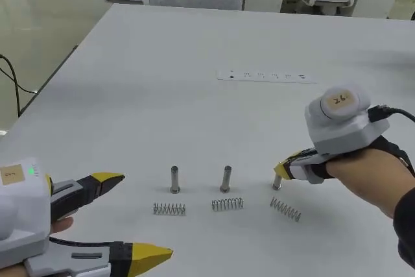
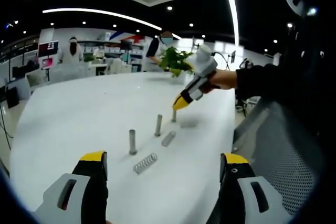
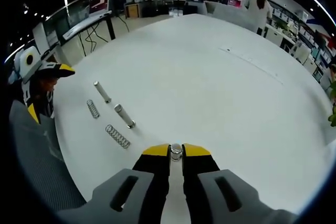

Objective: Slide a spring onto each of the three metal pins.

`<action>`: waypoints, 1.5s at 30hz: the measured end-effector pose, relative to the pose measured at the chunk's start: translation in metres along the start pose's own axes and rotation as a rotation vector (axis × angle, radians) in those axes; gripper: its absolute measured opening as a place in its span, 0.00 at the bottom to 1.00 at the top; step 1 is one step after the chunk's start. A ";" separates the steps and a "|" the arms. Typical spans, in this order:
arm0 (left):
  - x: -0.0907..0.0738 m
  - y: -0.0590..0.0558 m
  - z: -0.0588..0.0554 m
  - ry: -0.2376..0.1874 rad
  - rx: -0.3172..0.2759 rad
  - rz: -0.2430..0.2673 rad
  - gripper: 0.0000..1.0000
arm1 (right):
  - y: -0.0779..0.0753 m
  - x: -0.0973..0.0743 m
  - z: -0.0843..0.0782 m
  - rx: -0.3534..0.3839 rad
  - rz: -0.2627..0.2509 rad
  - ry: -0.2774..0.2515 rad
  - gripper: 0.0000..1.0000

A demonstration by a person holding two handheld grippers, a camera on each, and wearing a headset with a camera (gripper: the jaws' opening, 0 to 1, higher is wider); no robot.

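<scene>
Three metal pins stand upright in a row on the white table: left pin [image 1: 174,180], middle pin [image 1: 225,178], right pin [image 1: 277,183]. A spring lies in front of each: left spring [image 1: 169,209], middle spring [image 1: 227,204], right spring [image 1: 285,209]. My right gripper [image 1: 282,170] is shut on the right pin's top [image 3: 176,151], which sits between the yellow tips [image 3: 156,150]. My left gripper [image 1: 133,215] is open near the table's front left, short of the left pin [image 2: 133,142] and the left spring [image 2: 145,163], holding nothing.
A white power strip [image 1: 266,76] lies flat further back on the table [image 1: 162,82]. Chairs stand beyond the far edge. People stand in the room behind the table in the left gripper view.
</scene>
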State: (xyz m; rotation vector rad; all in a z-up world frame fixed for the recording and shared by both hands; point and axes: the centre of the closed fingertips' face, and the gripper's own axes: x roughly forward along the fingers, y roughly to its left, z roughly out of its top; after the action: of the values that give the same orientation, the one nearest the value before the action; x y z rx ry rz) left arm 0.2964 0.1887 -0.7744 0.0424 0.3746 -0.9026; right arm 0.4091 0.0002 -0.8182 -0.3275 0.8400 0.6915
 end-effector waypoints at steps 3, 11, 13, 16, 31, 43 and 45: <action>0.000 0.000 0.000 0.002 0.001 0.000 0.85 | -0.001 0.001 0.001 0.000 0.000 -0.005 0.06; -0.001 -0.001 0.001 0.000 0.002 0.001 0.85 | -0.002 0.001 0.000 -0.004 0.001 -0.003 0.07; -0.001 -0.001 0.001 -0.001 0.001 0.001 0.85 | -0.002 0.001 -0.001 -0.005 0.001 -0.004 0.08; -0.001 -0.001 0.000 0.001 0.002 0.002 0.85 | -0.002 0.001 -0.001 -0.007 0.001 -0.007 0.09; -0.002 0.000 0.001 -0.004 0.003 0.006 0.85 | -0.004 -0.008 -0.002 -0.024 -0.015 -0.032 0.17; -0.003 0.002 0.001 -0.009 0.002 0.009 0.85 | -0.001 -0.027 -0.017 -0.045 -0.021 -0.032 0.17; -0.002 0.002 0.001 -0.009 0.002 0.009 0.85 | 0.000 -0.029 -0.020 -0.046 -0.017 -0.029 0.17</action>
State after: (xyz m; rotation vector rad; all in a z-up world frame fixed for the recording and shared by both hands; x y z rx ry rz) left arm 0.2970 0.1918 -0.7731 0.0416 0.3654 -0.8940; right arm 0.3835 -0.0228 -0.8087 -0.3649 0.7936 0.6988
